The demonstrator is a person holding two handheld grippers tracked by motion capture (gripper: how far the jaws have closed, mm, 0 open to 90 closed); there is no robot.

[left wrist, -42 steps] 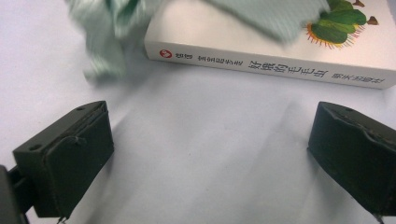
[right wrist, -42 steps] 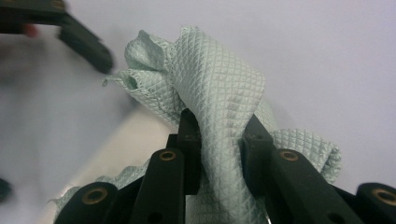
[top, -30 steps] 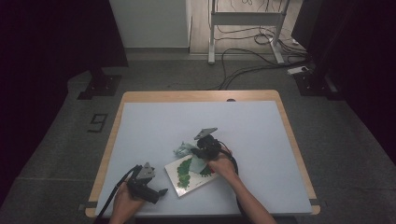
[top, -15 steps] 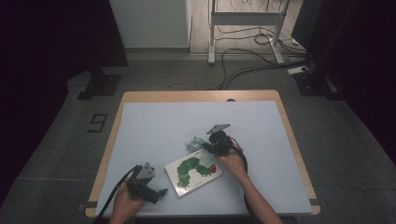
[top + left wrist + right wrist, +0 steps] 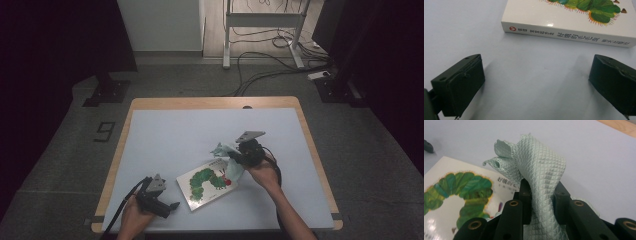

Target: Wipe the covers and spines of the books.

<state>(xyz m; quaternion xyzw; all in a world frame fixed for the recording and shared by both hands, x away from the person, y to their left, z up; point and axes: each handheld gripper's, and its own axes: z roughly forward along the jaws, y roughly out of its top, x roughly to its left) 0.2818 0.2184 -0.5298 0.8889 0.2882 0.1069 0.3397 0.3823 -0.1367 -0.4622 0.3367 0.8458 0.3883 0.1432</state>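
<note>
High view: right gripper [image 5: 239, 156] clamped on pale green cloth [image 5: 226, 159], lifted just over book's [image 5: 207, 183] far corner, mid-table toward near edge. Book's long axis diagonal, near-left to far-right. Left gripper [image 5: 171, 205] by near-left corner, nearer book's low end.

Left gripper view: jaws wide, nothing between; book spine [image 5: 569, 36] just ahead, lying crosswise.

Right gripper view: cloth [image 5: 537, 177] pinched, bunched upward; book cover [image 5: 456, 192] below-left.
</note>
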